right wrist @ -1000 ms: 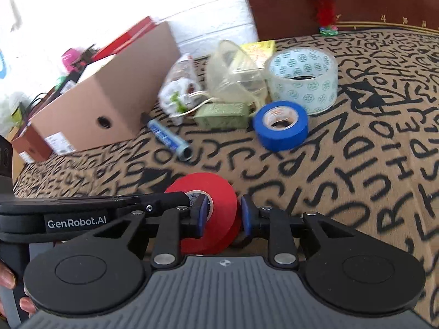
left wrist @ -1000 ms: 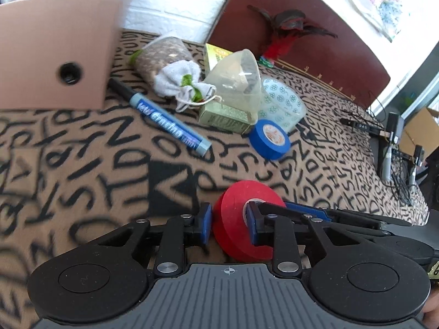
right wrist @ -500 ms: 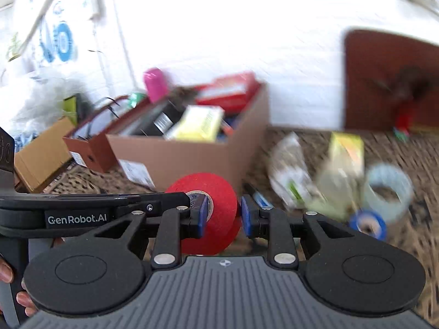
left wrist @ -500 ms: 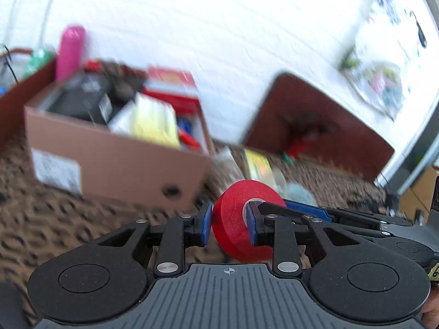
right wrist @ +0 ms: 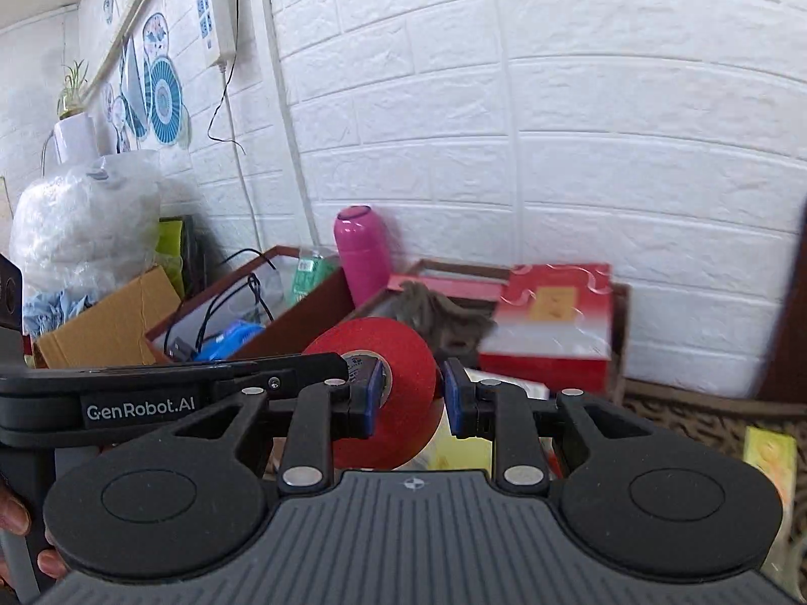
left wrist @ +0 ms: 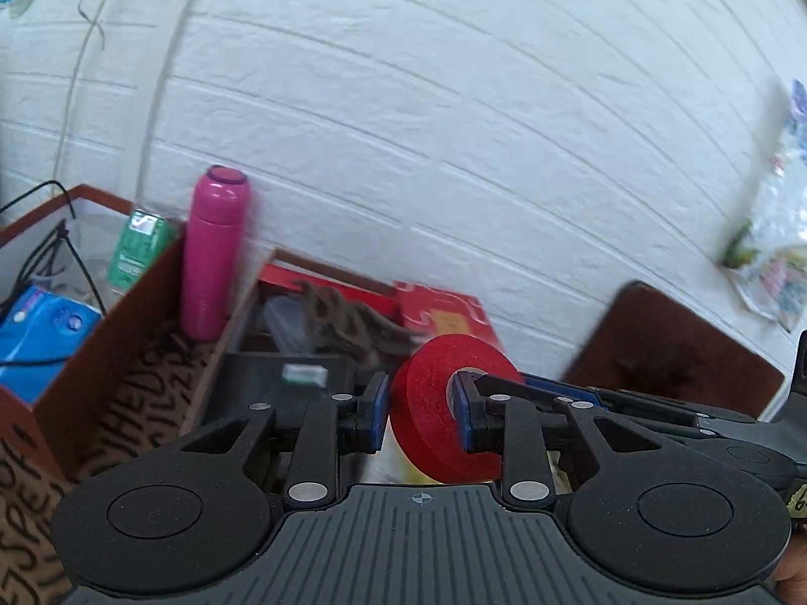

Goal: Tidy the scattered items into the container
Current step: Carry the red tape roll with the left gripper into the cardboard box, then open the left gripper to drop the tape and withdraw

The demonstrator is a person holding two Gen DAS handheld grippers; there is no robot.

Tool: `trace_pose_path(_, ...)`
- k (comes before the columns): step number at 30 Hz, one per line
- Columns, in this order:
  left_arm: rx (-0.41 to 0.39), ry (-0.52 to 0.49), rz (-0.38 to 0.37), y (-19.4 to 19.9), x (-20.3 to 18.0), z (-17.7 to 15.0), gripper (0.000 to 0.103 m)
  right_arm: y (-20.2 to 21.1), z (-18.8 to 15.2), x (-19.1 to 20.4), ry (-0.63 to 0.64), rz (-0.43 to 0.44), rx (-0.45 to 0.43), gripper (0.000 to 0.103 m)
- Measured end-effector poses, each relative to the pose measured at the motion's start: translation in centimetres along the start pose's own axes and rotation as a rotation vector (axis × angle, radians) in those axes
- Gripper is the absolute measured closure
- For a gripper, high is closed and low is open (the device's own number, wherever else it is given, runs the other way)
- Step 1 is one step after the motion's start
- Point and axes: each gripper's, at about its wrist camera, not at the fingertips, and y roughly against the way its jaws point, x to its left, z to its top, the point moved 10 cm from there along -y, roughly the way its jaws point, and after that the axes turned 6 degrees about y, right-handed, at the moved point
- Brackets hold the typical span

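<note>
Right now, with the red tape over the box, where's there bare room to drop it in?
The cardboard box is crowded: grey cloth and red carton fill the back. The flattest open patch is the black case top, between the left wall and the cloth. Outside, patterned tablecloth lies bare before the pink bottle.

A lived-in home room: white brick-pattern wall (right wrist: 555, 126), paper fans (right wrist: 164, 101) stuck up at ten o'clock, a power strip (right wrist: 220, 5) hanging at eleven, cluttered cardboard boxes (right wrist: 108, 325) and a pink flask (left wrist: 214, 252).
</note>
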Motion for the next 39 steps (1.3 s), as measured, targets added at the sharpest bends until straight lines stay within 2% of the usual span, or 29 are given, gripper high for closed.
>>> trace_pose_path(6,0.018,0.038,0.049,-3.3,6.0,1.2,0.078,-7.1,0.4,1.0,0.008,0.051,0.056,0.074)
trace_pose_path(11,0.006,0.072,0.064,-5.9,8.9,2.9,0.078,-11.4,1.0,1.4,0.020,0.072,0.075,0.073)
trace_pose_path(12,0.007,0.083,0.066,-6.6,9.4,3.3,0.054,-12.0,1.4,1.2,0.026,0.069,0.070,0.073)
trace_pose_path(13,0.018,0.106,0.084,-7.1,9.9,3.5,0.036,-12.6,1.6,0.8,0.015,0.056,0.072,0.072)
trace_pose_path(14,0.023,0.125,0.113,-7.4,10.5,3.6,0.028,-12.7,1.8,0.2,0.002,0.037,0.067,0.071)
trace_pose_path(15,0.015,0.115,0.125,-7.3,10.7,3.7,0.022,-12.5,1.8,-0.3,0.008,0.007,0.053,0.063)
trace_pose_path(18,-0.001,0.062,0.132,-6.9,10.3,3.4,0.020,-11.3,1.4,-1.0,0.080,-0.061,0.020,0.044)
trace_pose_path(23,0.009,0.080,0.136,-5.8,9.7,2.3,0.019,-9.6,0.7,-0.8,0.115,-0.083,0.016,0.046)
trace_pose_path(26,0.013,0.104,0.166,-5.0,9.6,1.6,0.011,-8.8,0.4,-0.6,0.123,-0.090,0.013,0.046)
trace_pose_path(28,0.027,0.128,0.165,-4.4,9.3,1.2,0.010,-7.9,0.3,-0.8,0.102,-0.090,0.015,0.044)
trace_pose_path(30,0.034,0.140,0.160,-3.5,8.6,0.8,0.009,-6.7,0.2,-0.9,0.099,-0.095,0.009,0.037)
trace_pose_path(31,0.031,0.138,0.158,-3.1,8.0,0.6,0.005,-6.0,0.1,-1.0,0.104,-0.103,0.004,0.033)
trace_pose_path(32,0.027,0.127,0.154,-2.6,7.2,0.4,0.003,-5.2,0.0,-1.0,0.110,-0.107,-0.005,0.023)
trace_pose_path(33,0.023,0.110,0.151,-2.1,6.4,0.2,0.002,-4.3,-0.1,-0.9,0.117,-0.109,-0.018,0.019)
trace_pose_path(36,0.020,0.045,0.140,-0.8,3.2,-0.9,0.002,-1.8,-0.7,-0.3,0.154,-0.105,-0.036,0.013)
trace_pose_path(39,-0.009,-0.008,0.164,1.1,0.2,-2.3,0.000,1.3,-1.4,-0.2,0.197,-0.149,-0.062,0.008)
